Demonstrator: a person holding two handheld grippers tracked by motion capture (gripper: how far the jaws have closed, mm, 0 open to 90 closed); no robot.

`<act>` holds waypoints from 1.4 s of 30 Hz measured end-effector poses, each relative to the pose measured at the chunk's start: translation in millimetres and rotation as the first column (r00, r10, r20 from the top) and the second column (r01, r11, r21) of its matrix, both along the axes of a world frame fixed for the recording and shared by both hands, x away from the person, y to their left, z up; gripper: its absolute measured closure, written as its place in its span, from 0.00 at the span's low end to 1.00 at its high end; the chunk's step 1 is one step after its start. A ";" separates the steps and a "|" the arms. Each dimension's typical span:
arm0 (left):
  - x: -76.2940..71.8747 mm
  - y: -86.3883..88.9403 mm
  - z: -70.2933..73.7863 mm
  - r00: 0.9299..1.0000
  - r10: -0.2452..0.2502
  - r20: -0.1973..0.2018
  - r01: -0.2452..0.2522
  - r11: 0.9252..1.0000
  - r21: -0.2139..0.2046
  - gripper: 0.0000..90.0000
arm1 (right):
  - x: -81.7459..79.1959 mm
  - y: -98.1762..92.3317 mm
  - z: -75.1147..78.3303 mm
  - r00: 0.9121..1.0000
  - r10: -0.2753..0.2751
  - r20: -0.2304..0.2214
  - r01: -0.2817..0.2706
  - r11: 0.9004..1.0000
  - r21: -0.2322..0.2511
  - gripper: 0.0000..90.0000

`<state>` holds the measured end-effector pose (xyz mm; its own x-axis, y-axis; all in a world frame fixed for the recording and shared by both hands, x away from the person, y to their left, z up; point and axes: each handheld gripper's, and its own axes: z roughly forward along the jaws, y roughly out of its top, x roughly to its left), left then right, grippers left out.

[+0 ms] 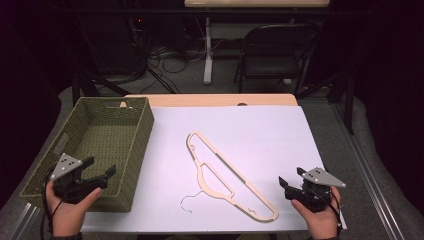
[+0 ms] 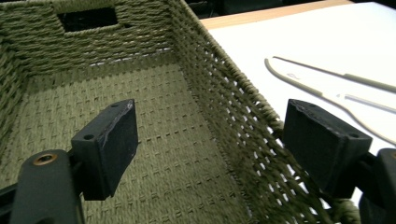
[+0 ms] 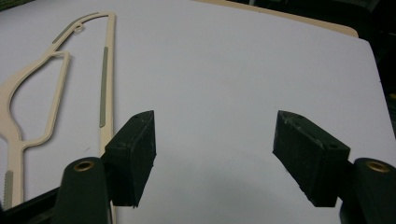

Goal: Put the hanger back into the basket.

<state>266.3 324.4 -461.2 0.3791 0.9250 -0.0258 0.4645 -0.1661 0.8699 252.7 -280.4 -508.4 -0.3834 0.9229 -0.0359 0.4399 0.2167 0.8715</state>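
No readable writing is seen; the cream hanger (image 1: pixel 227 175) is laid mid-frame on the white sheet (image 1: pixel 270 135), both the left gripper (image 1: pixel 100 172) and right gripper (image 1: pixel 291 181) are held released and empty, and the basket (image 2: pixel 196 60) weave is shown close-up by the left gripper view.

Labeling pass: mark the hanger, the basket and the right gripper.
hanger (image 1: pixel 235 181): high view, on its long straight bar.
basket (image 1: pixel 142 131): high view, on its right wall's rim.
right gripper (image 3: pixel 214 156): right gripper view, midway between its open fingers.
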 end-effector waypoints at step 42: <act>-15.7 -25.1 13.6 0.994 -0.110 -0.024 0.110 0.994 -0.013 0.24 | 43.9 86.3 30.6 0.844 0.298 -0.446 -0.446 0.852 -0.273 0.46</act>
